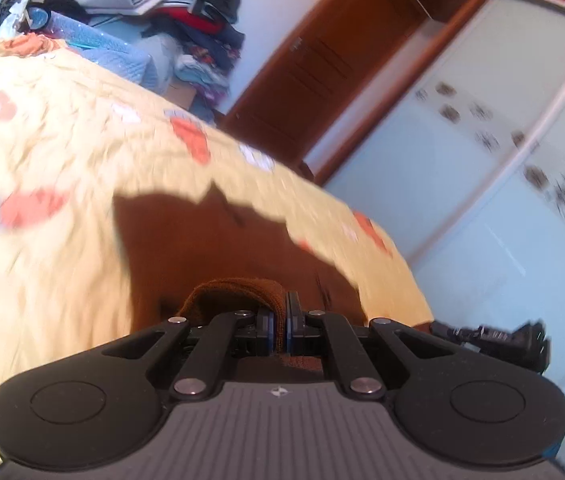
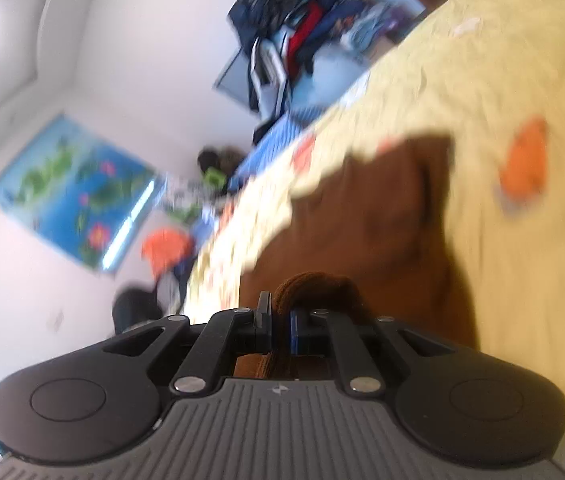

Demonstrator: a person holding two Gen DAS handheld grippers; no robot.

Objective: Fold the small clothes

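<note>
A small brown garment (image 1: 218, 240) hangs over the yellow flowered bedspread (image 1: 62, 168), lifted by both grippers. My left gripper (image 1: 280, 320) is shut on a ribbed brown edge of it, which bunches up between the blue pads. In the right wrist view the same brown garment (image 2: 362, 208) stretches away from my right gripper (image 2: 280, 316), which is shut on another bunched edge. Both views are blurred by motion. The tip of the other gripper (image 1: 490, 336) shows at the right of the left wrist view.
A pile of clothes (image 1: 186, 12) sits beyond the bed beside a blue blanket (image 1: 114, 48). A wooden door (image 1: 322, 60) and a frosted wardrobe front (image 1: 482, 140) stand past the bed's edge. A blue flower picture (image 2: 70, 192) hangs on the wall.
</note>
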